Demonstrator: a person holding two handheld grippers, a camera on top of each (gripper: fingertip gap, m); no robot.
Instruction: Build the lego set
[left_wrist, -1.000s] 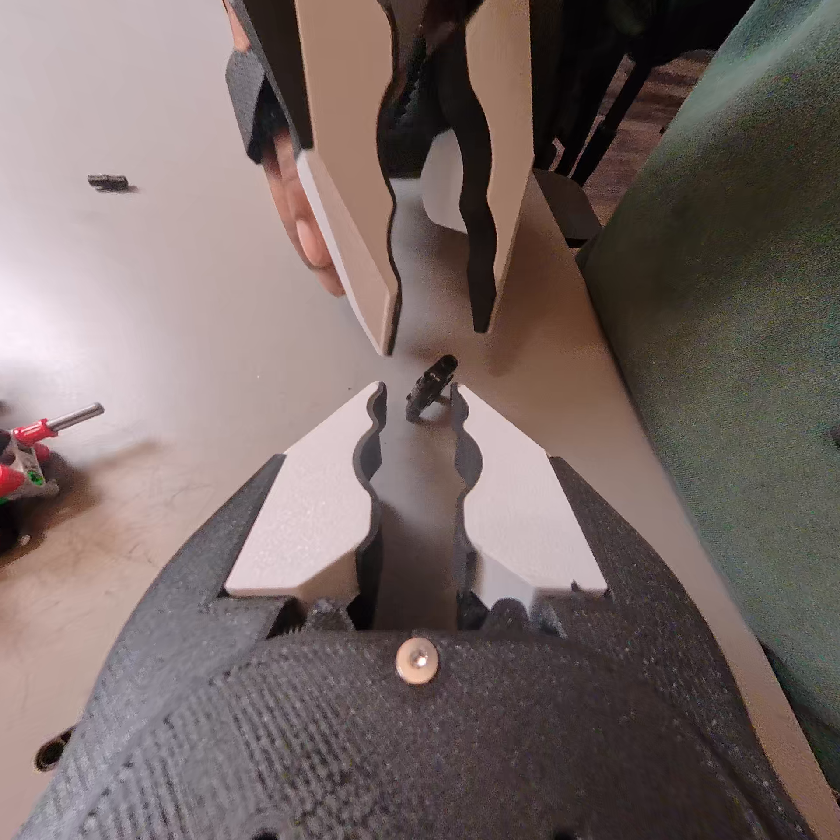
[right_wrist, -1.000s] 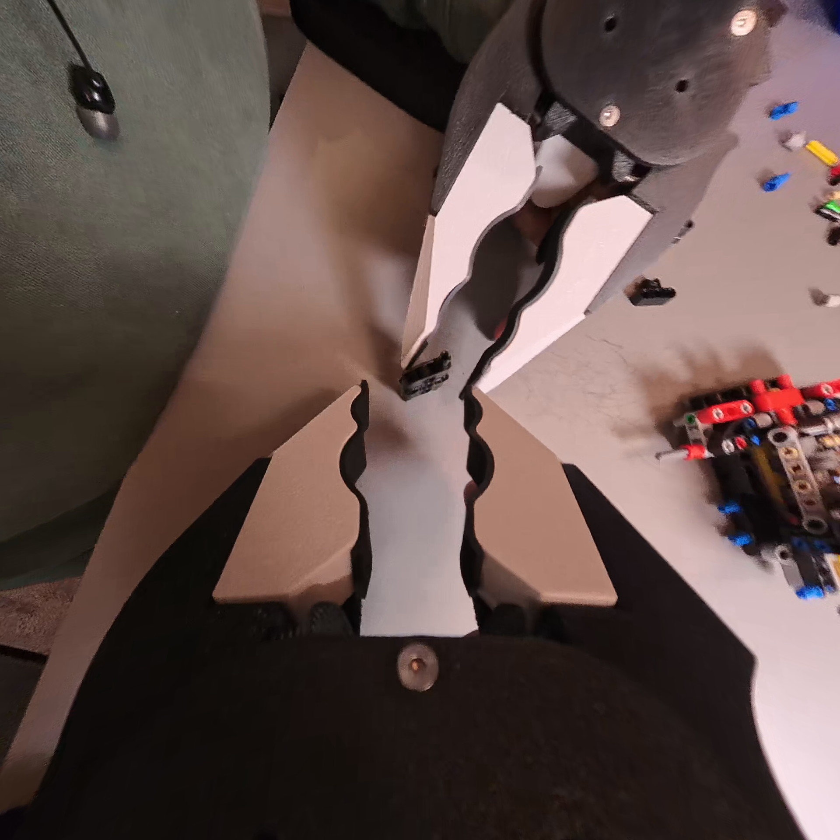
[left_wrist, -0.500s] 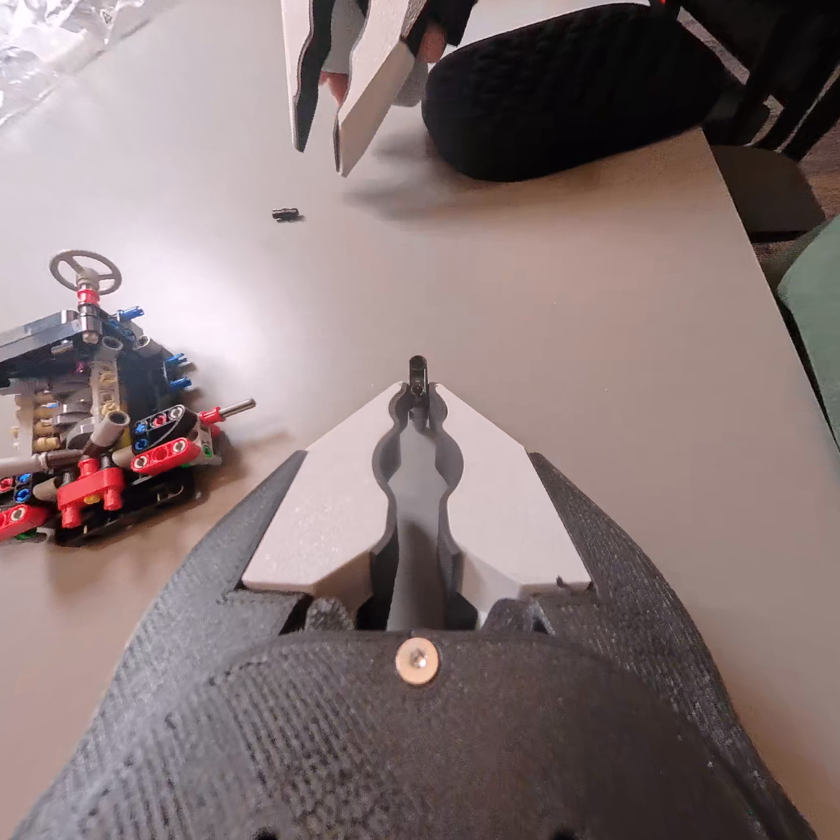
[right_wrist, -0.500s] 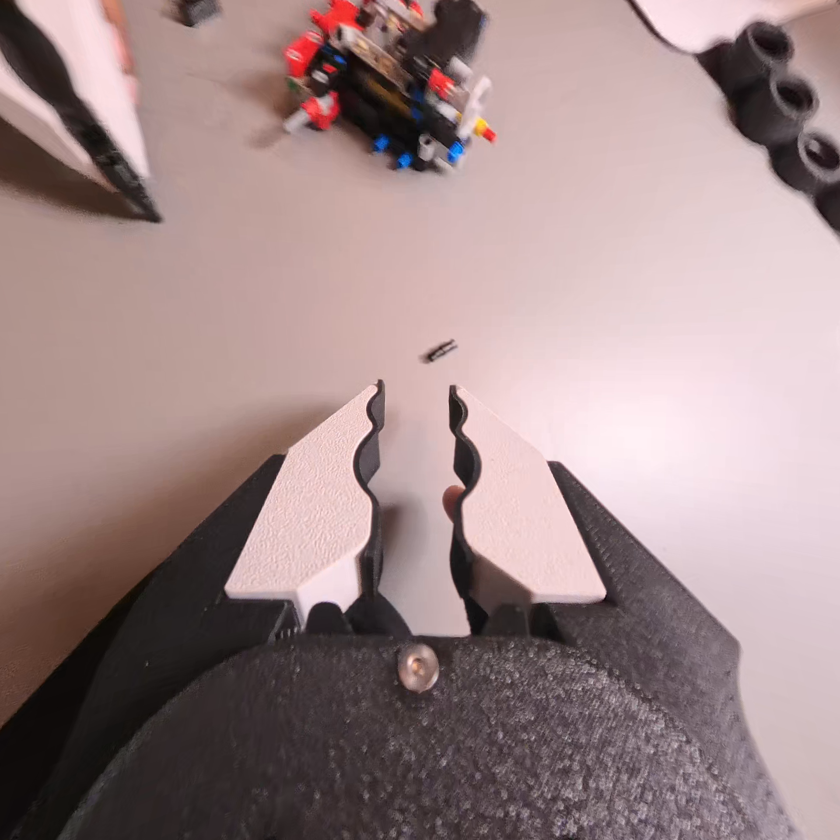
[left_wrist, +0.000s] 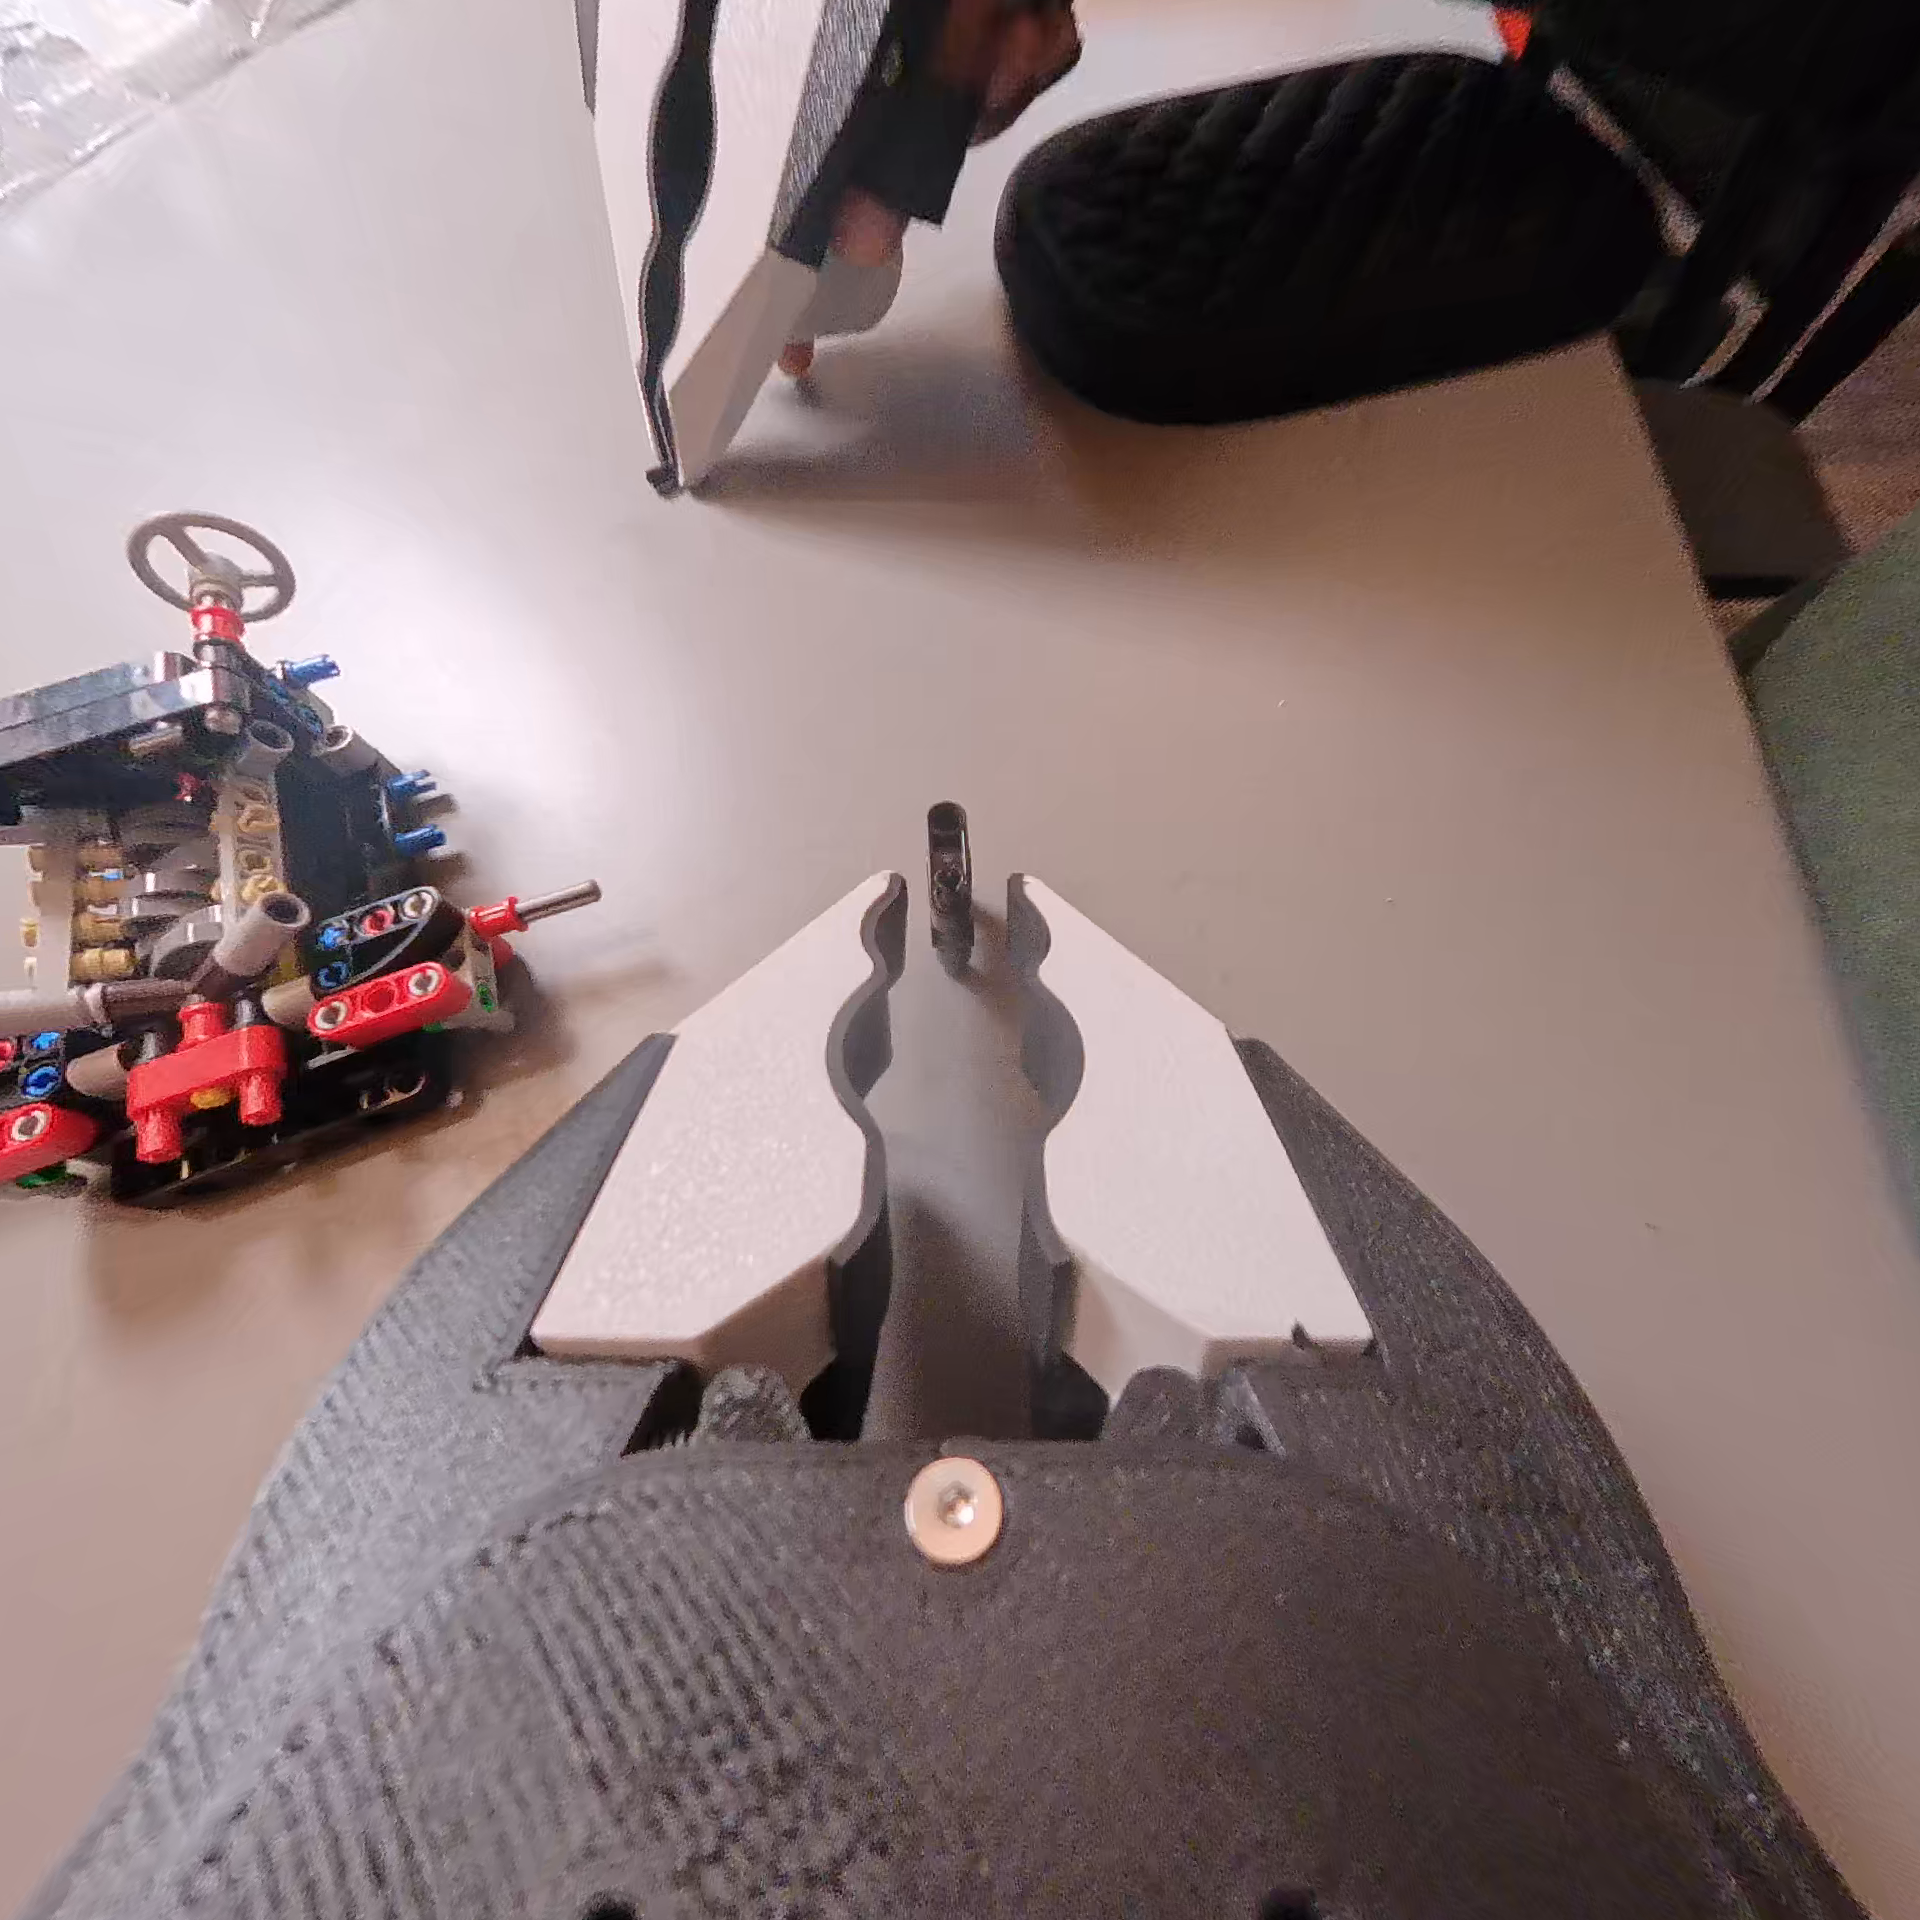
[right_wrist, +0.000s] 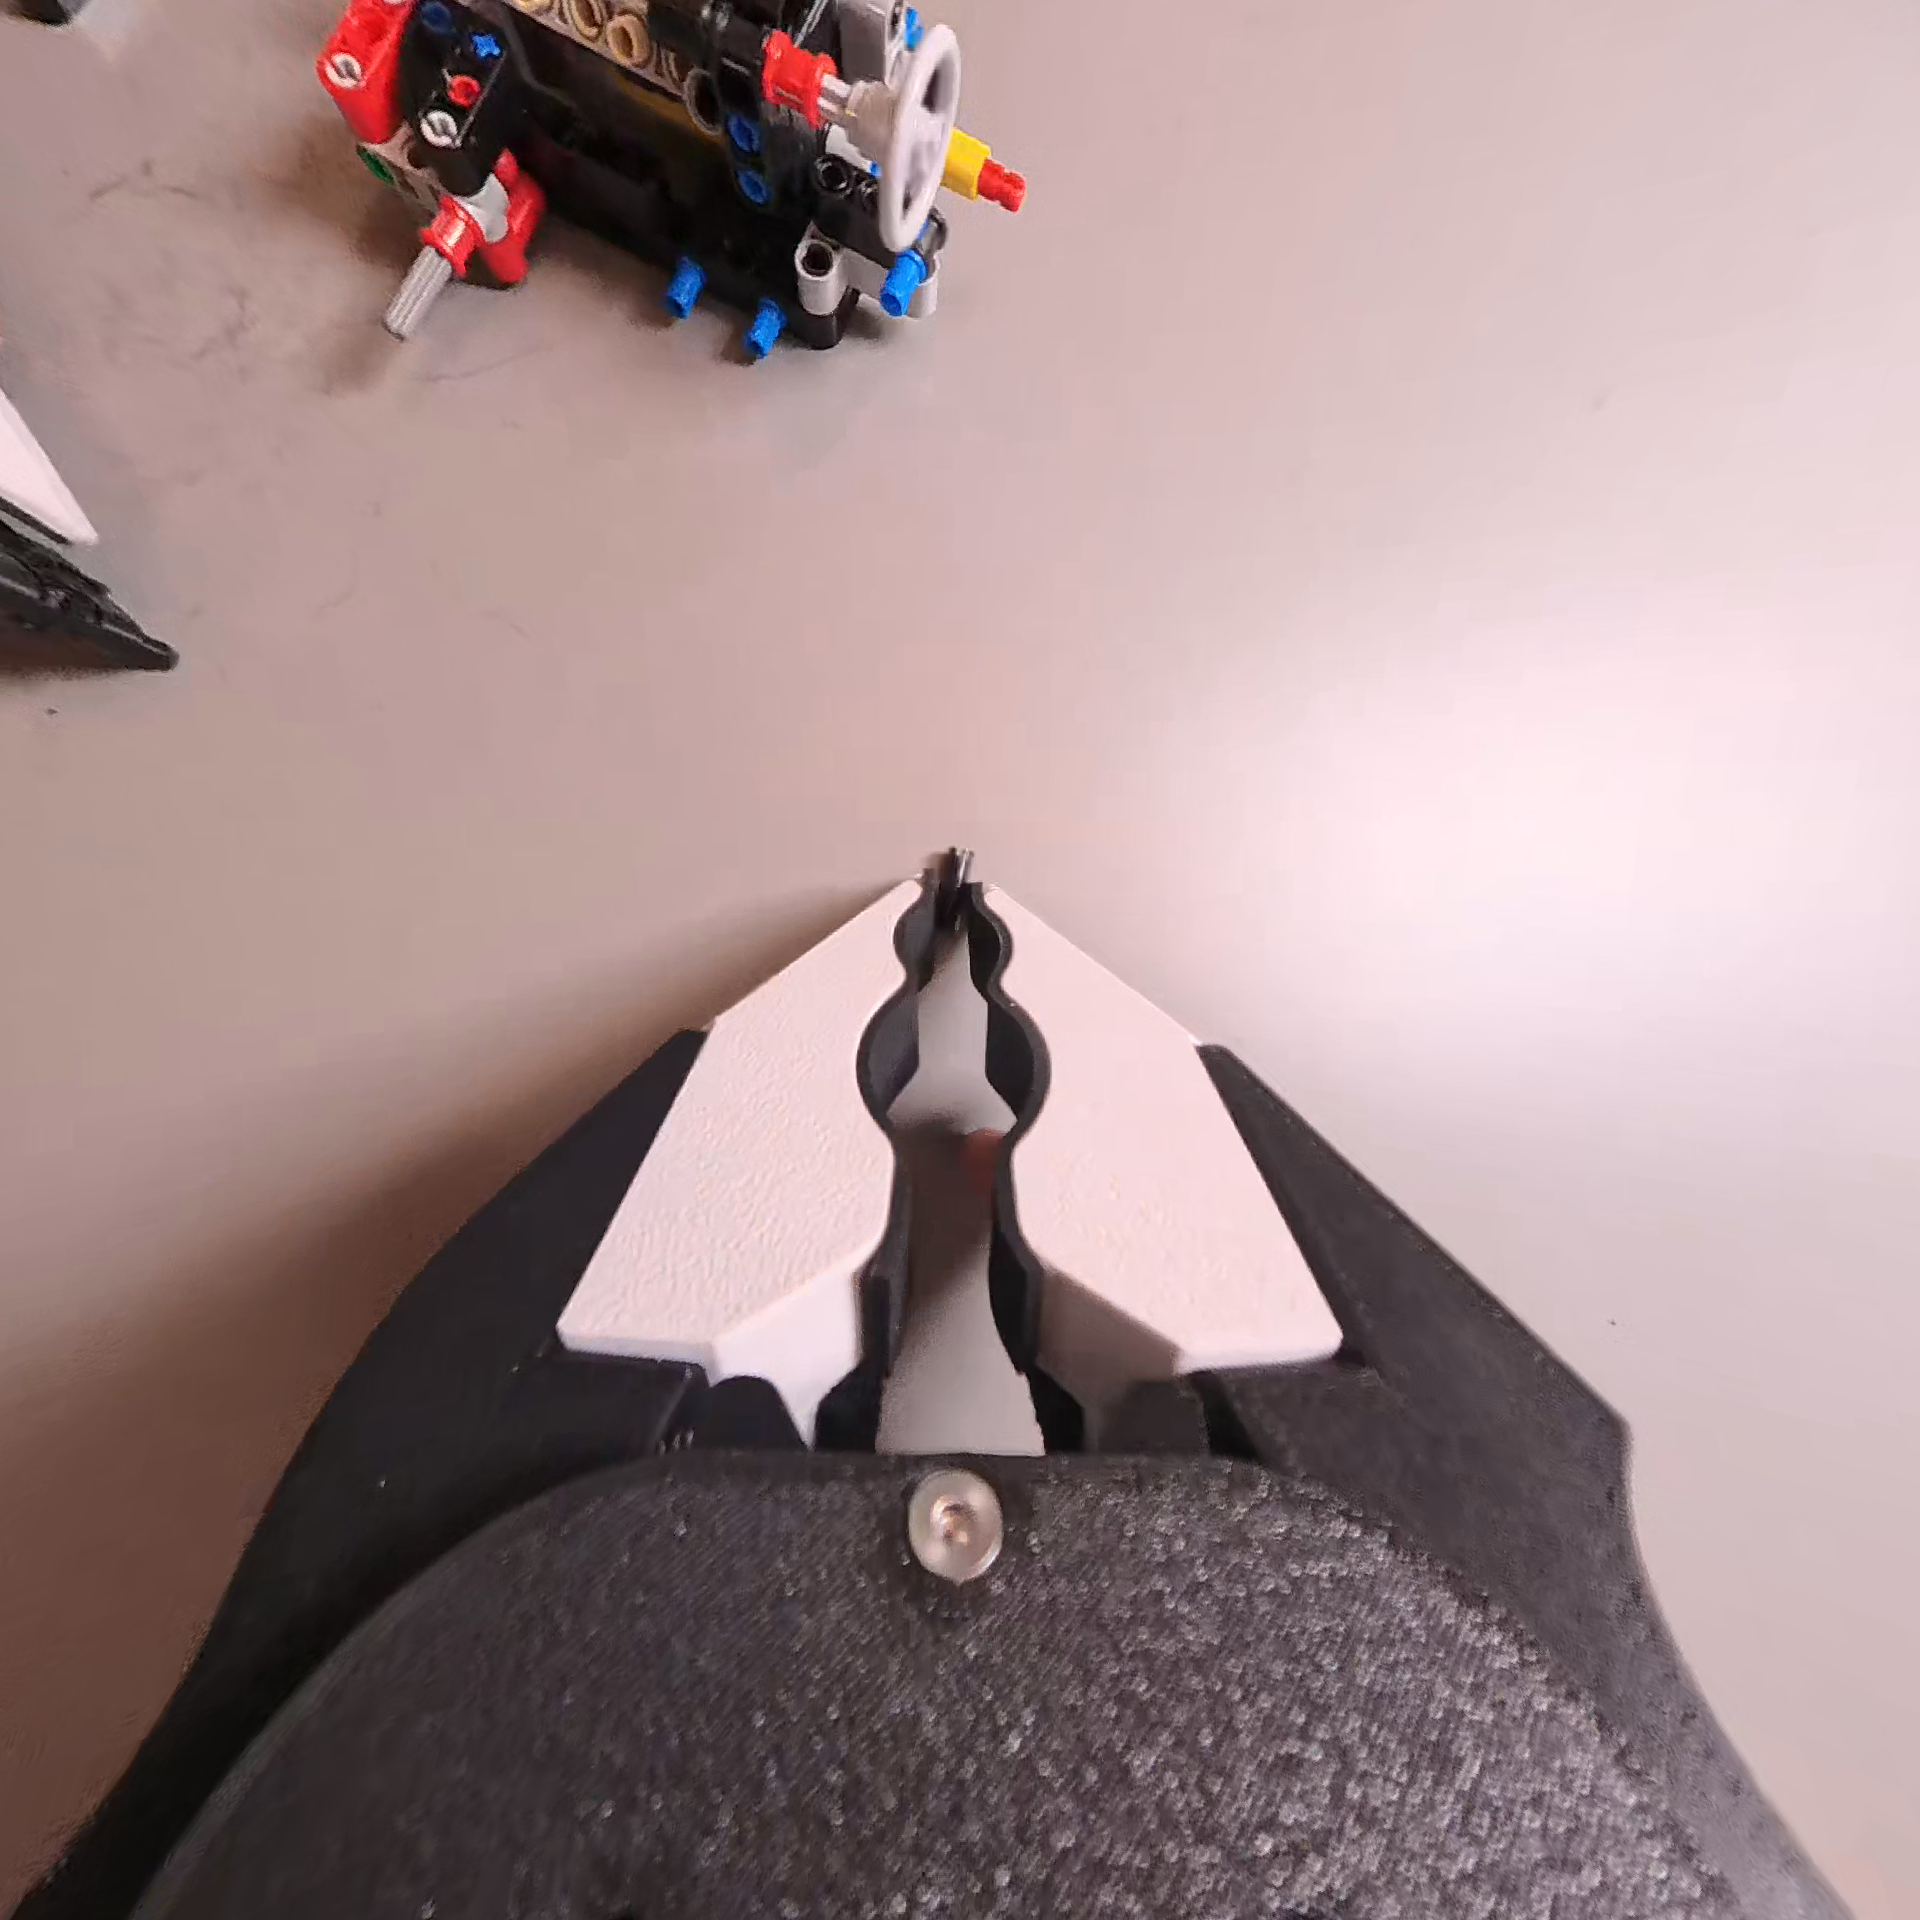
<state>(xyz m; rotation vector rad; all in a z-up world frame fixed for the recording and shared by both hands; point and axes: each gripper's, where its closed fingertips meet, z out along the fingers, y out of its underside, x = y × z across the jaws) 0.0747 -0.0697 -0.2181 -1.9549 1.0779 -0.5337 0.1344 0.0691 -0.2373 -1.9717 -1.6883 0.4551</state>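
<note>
The left hand-held gripper (left_wrist: 954, 888) stands parted; the right (right_wrist: 951, 891) is pinched closed.

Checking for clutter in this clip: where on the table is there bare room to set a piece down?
Bare: the table between the right gripper and the lego model, and everything to that gripper's right. Also between the left gripper and the table's edge. Crowded: around the model, with its protruding pins.

Warm, soft indoor light. Table (right_wrist: 1351, 623) has a broad pale glare patch at right in right wrist view. Lego model (left_wrist: 208, 935) throws a soft shadow fwd. Motion blur on far gripper (left_wrist: 675, 436) and hand (left_wrist: 862, 239). Wide-angle bending twd edges; foreground housings slightly soft.
</note>
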